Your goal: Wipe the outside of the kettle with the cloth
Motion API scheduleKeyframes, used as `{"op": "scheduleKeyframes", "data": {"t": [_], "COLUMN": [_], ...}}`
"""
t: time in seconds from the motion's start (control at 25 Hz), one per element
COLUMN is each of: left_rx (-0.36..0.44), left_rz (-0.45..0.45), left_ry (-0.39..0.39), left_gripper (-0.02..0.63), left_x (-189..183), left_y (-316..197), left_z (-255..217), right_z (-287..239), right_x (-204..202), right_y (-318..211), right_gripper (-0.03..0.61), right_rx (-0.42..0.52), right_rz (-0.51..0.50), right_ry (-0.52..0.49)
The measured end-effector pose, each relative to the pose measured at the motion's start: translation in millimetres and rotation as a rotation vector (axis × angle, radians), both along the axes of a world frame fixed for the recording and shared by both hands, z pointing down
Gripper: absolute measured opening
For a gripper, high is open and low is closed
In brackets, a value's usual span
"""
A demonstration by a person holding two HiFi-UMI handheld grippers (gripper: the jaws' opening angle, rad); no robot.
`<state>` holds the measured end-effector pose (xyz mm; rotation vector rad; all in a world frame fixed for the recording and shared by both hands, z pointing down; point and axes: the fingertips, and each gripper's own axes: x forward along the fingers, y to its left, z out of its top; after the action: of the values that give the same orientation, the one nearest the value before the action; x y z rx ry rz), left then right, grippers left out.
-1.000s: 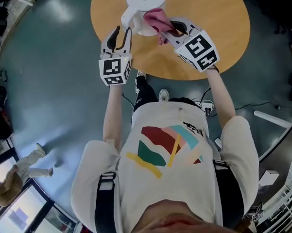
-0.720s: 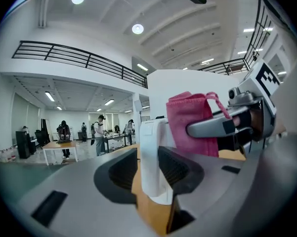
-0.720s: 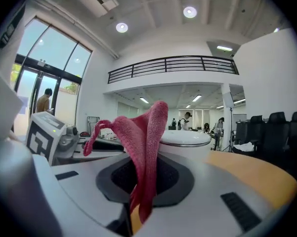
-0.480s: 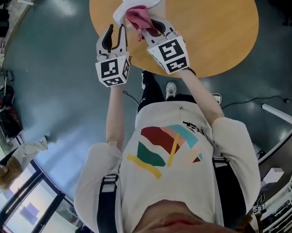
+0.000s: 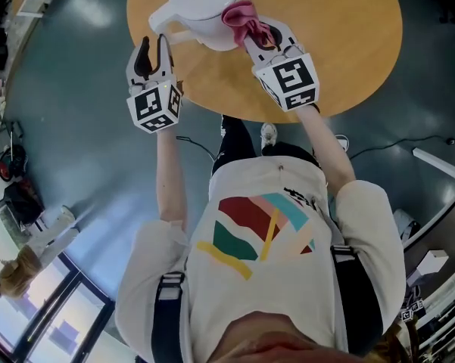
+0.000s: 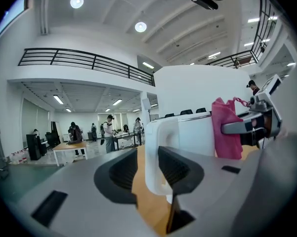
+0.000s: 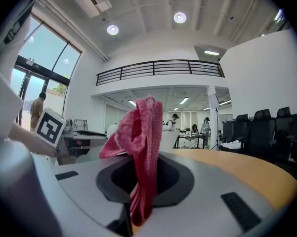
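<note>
Sliding rightward since a moment ago, the pink cloth now rubs the white kettle's near side on the wooden table. My right gripper pinches it tight. My left gripper's spread jaws straddle the handle, likely as a brace.

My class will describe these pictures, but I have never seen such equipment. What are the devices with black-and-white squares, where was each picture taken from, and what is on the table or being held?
A person holds a two-jaw gripper in each hand; the patterned cubes are part of them. One picture looks down from a camera on the person's head. The other two come from cameras riding on each gripper, looking along its jaws. A white kettle stands on the round wooden table. The right gripper is shut on a pink cloth at the kettle's side. The left gripper is open, with the kettle's handle between its jaws.
</note>
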<state>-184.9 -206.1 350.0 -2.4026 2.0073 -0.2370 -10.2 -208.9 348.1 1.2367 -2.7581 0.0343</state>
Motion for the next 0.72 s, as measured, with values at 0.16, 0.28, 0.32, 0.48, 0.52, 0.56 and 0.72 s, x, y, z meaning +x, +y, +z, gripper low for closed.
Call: {"op": "scheduleKeyframes", "data": {"t": [0.16, 0.28, 0.32, 0.48, 0.52, 0.56, 0.72], "left_rx": [-0.012, -0.010, -0.011, -0.019, -0.025, -0.030, -0.020], "left_rz": [0.023, 0.044, 0.049, 0.075, 0.082, 0.088, 0.096], "left_ry": [-0.055, -0.083, -0.078, -0.087, -0.094, -0.098, -0.076], "left_gripper": [0.172, 0.172, 0.172, 0.172, 0.172, 0.172, 0.172], "left_x": [10.1, 13.2, 11.7, 11.5, 13.1, 14.7, 13.1], "left_y": [-9.9, -13.4, -14.4, -17.4, -17.7, -17.9, -21.8], "left_z": [5.0, 6.5, 6.8, 11.6, 13.7, 15.7, 14.0], "right_z": [7.8, 12.4, 13.9, 18.7, 19.7, 20.6, 20.7], "right_x": [21.2, 30.8, 32.1, 34.7, 35.2, 35.5, 35.4], "right_y": [-15.9, -31.6, -37.8, -57.0, -59.5, -61.5, -68.1], "right_gripper": [0.038, 0.038, 0.038, 0.038, 0.038, 0.038, 0.038], "right_rx": [-0.019, -0.032, -0.037, -0.033, -0.034, -0.037, -0.051], "right_rz": [0.045, 0.079, 0.087, 0.109, 0.112, 0.114, 0.144], "right_ry": [-0.018, -0.027, -0.028, 0.001, 0.007, 0.011, 0.002]}}
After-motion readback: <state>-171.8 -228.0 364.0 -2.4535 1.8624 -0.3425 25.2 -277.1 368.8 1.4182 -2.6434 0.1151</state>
